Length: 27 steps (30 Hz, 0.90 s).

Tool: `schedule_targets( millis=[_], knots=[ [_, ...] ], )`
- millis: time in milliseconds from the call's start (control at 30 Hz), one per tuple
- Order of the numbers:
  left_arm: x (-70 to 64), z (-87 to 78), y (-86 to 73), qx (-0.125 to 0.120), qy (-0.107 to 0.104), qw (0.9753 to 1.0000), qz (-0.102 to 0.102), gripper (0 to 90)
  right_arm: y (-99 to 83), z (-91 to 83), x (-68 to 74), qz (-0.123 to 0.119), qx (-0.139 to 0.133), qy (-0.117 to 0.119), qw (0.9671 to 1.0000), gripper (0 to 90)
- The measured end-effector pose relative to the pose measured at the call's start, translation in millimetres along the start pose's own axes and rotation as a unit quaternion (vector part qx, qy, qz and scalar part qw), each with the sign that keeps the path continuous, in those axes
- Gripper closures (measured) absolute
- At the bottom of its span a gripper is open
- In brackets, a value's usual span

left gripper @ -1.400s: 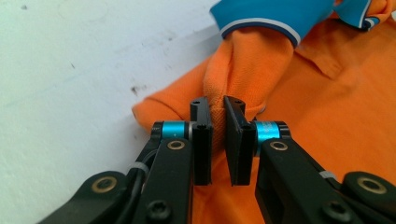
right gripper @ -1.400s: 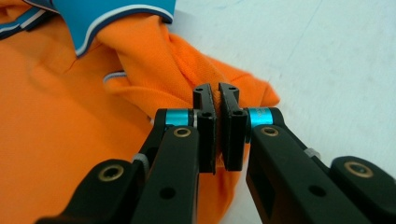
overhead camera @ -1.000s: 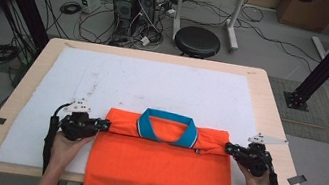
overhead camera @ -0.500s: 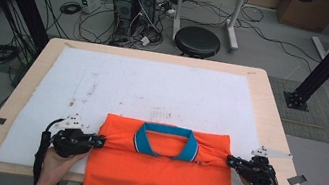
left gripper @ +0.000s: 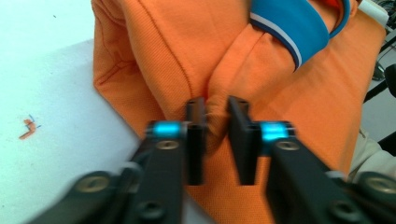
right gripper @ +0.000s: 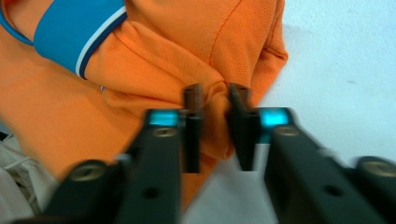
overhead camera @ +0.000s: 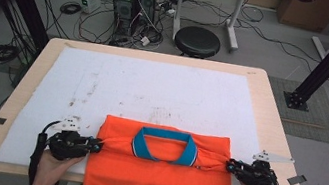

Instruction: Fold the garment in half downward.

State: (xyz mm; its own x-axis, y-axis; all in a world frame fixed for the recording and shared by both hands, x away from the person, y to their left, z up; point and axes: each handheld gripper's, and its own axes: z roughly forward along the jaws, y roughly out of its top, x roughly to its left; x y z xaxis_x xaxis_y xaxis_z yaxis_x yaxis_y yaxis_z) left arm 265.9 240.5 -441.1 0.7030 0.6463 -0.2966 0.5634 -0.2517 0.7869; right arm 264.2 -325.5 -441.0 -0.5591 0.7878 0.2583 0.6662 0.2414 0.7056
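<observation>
an orange knit polo shirt with a blue collar (overhead camera: 159, 173) lies folded at the near edge of the surface, its collar facing up and toward the far side, and its lower part hangs over the near edge toward the person. the blue collar with a thin white stripe (overhead camera: 164, 146) sits in the middle of the folded top band, midway between the two hand-held grippers. the shirt rests on a white cloth sheet (overhead camera: 152, 95) that covers most of the light wooden surface (overhead camera: 274, 136).

the left hand-held gripper (overhead camera: 96, 146) is at the shirt's left end, just beside the fold. in the left gripper view, the left hand-held gripper (left gripper: 216, 122) has its two black jaws closed on a bunched ridge of orange fabric, with the cloth pinched between them and the collar lying beyond and to the right. the right hand-held gripper (overhead camera: 230, 166) is at the shirt's right end, level with the left one. in the right gripper view, the right hand-held gripper (right gripper: 215, 120) likewise grips a pinched pleat of orange fabric between its jaws, with the collar beyond and to the left and the white sheet to the right. the fabric between the two grasps runs in a fairly straight band across the sheet.

the person's hands come in from the bottom edge behind each gripper. beyond the surface, on the grey floor, stand a round black stool (overhead camera: 197, 41), a dark computer tower (overhead camera: 130, 3) and a tangle of cables.
</observation>
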Motion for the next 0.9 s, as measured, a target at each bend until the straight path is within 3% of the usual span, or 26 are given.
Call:
schedule_targets(
  millis=[100,200,300,400,467,533,600,700,900],
  knots=[
    [-2.0,-1.2,9.9,-0.015,-0.008,0.9999,0.002,59.4,6.3,-5.3,5.9,-0.006,-0.018,0.008,0.9998,60.9],
    [-5.8,5.2,22.0,-0.012,-0.019,0.9996,0.018,58.4,17.4,-7.2,13.9,-0.021,-0.026,0.015,0.9993,57.0],
    [-9.8,19.2,31.1,0.007,-0.011,0.9992,0.038,57.2,27.8,-1.2,21.5,-0.041,-0.025,0.026,0.9985,55.0],
    [-8.7,35.3,34.7,0.033,-0.009,0.9986,0.04,57.0,34.1,12.5,26.1,-0.059,-0.007,0.027,0.9979,55.6],
    [-5.5,43.1,34.3,0.048,-0.012,0.9982,0.036,60.5,34.2,26.3,23.4,-0.062,0.017,0.026,0.9976,61.8],
    [-3.3,45.8,32.2,0.054,-0.03,0.9975,0.034,75.2,31.5,35.6,20.8,-0.056,0.035,0.025,0.9975,74.7],
    [-5.6,44.1,30.3,0.049,-0.037,0.9975,0.036,84.7,28.8,37.2,21.7,-0.064,0.034,0.031,0.9969,82.9],
    [-10.9,36.6,28.0,0.045,-0.041,0.9973,0.042,86.6,25.1,29.8,25.6,-0.07,0.029,0.043,0.9962,89.0],
    [-23.6,24.6,18.1,0.042,-0.053,0.9964,0.051,86.7,10.7,13.5,25.6,-0.062,0.018,0.053,0.9965,90.0]
  ],
)
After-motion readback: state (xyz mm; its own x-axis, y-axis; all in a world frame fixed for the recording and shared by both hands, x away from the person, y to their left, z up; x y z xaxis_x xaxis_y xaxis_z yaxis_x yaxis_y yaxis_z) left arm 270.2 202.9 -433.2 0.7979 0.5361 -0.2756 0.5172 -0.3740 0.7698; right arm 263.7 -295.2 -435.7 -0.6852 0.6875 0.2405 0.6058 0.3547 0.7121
